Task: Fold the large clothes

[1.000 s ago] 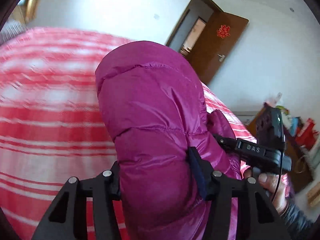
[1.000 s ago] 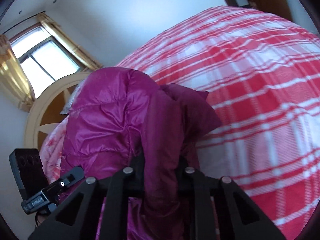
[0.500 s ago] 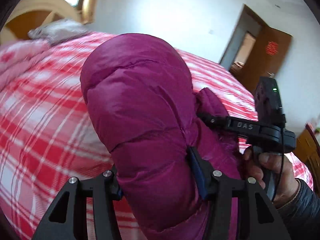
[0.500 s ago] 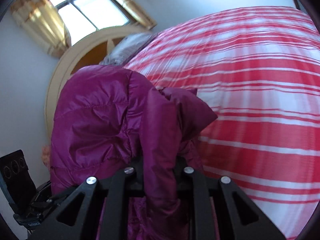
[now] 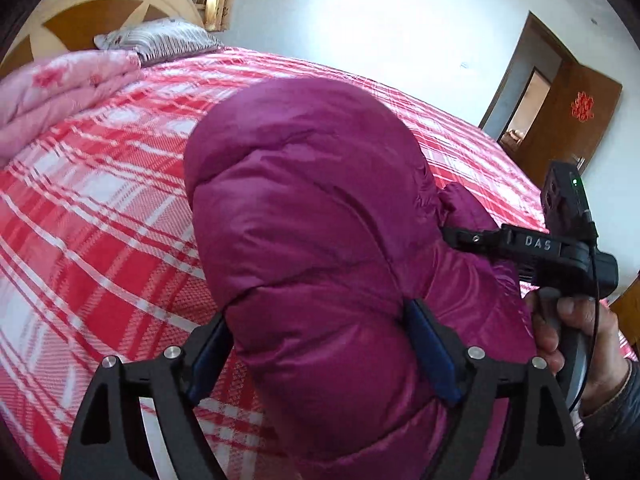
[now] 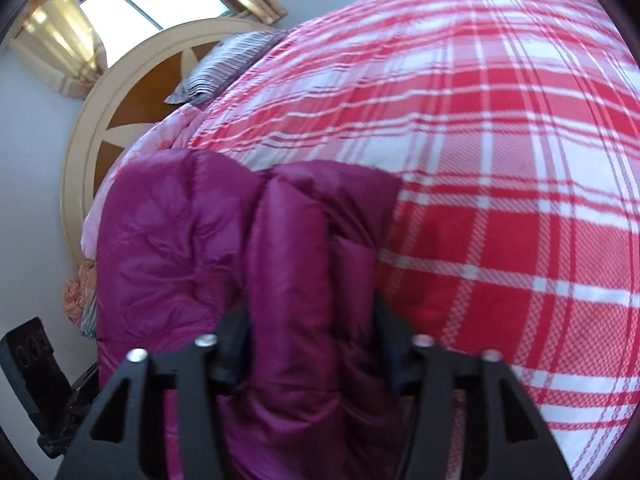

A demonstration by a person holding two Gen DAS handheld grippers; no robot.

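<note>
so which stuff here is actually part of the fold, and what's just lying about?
In the job:
- jacket, between both tongs, jaws opening
- left tongs
- right tongs
- bed, the work surface

Lying about:
- pillow
- pink quilt
- door

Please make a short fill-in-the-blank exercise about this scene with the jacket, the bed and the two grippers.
1. The puffy jacket between the grippers is ____ in colour.
2. The bed cover has a red and white ____ pattern.
3. The striped pillow lies next to the ____ of the bed.

Missing words: purple; plaid; headboard
</note>
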